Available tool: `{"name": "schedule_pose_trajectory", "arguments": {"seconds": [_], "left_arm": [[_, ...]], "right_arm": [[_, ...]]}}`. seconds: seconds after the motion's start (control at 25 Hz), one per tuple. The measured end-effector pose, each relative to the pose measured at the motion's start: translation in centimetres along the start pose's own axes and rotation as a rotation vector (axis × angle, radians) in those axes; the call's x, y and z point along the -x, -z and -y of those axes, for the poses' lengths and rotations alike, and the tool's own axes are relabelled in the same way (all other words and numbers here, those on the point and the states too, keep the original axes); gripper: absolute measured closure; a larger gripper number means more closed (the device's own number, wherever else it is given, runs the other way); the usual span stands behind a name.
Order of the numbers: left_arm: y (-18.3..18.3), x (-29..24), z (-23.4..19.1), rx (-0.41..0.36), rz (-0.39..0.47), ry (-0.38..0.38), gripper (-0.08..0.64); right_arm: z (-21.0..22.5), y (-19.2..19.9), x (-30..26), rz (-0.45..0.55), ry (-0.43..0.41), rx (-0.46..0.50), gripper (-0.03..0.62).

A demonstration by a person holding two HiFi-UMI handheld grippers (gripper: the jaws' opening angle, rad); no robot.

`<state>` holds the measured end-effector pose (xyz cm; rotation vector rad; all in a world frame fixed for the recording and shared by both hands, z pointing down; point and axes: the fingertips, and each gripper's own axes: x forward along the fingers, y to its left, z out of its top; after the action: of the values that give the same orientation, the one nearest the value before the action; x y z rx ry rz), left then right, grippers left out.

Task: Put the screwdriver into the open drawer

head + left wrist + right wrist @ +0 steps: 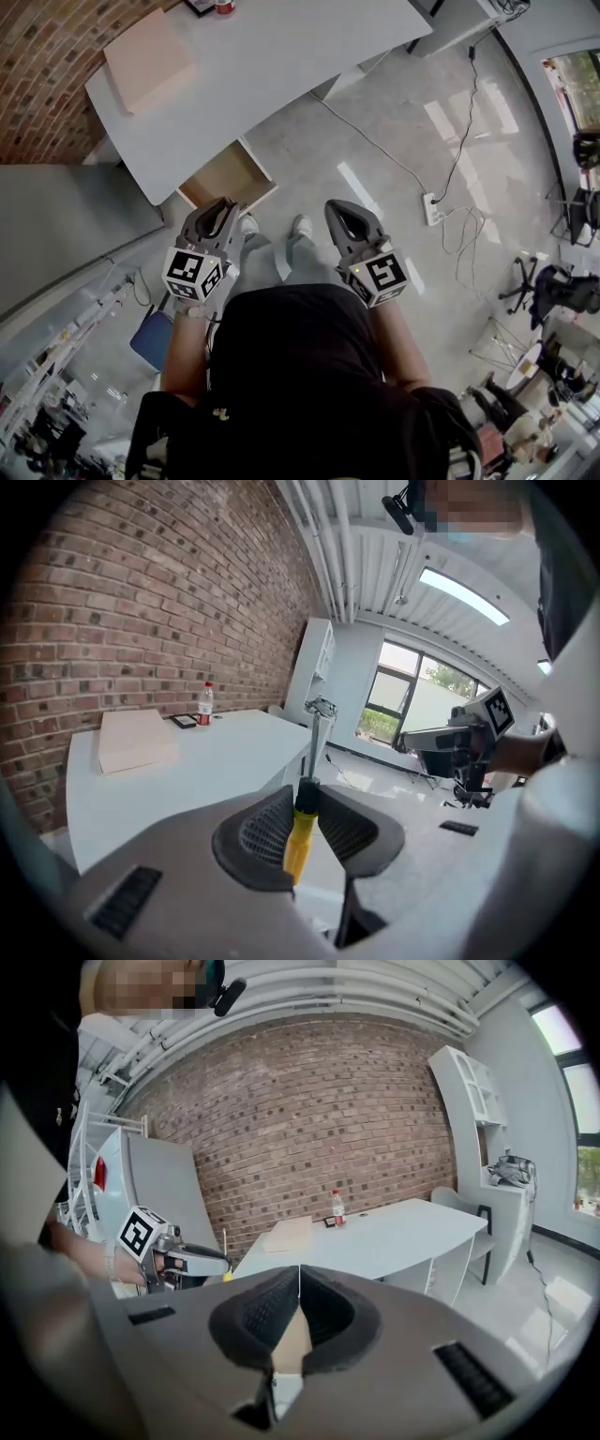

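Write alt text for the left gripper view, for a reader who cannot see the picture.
The left gripper has its jaws shut on a screwdriver with a yellow handle, its metal shaft pointing up and away from the camera. Beyond it stands a white desk bearing a tan box and a small bottle, with a brick wall behind.

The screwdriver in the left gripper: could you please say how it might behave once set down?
The screwdriver looks rigid, so it shouldn't flex. Its rounded yellow handle may roll on the drawer floor. Pinched at the handle, it could pivot.
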<state>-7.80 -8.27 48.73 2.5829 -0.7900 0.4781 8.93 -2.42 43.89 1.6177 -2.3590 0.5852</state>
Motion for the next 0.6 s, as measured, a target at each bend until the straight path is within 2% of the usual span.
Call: {"name": "schedule_pose_trajectory", "arguments": {"seconds": [0.36, 0.48, 0.6], "left_arm": [[5.6, -4.1, -1.4, -0.077, -0.182, 0.160, 0.479], [7.2, -5.6, -2.2, -0.095, -0.226, 0.193, 0.479], [9.5, -7.3, -3.1, -0.146, -0.288, 0.218, 0.479]], "right_arm": [[-0.2, 3.4, -0.3, -0.036, 0.137, -0.083, 0.580], [-0.1, 4.4, -0.6, -0.048, 0.172, -0.103, 0.580], [0.3, 5.4, -1.2, -0.058, 0.203, -0.122, 0.580]]}}
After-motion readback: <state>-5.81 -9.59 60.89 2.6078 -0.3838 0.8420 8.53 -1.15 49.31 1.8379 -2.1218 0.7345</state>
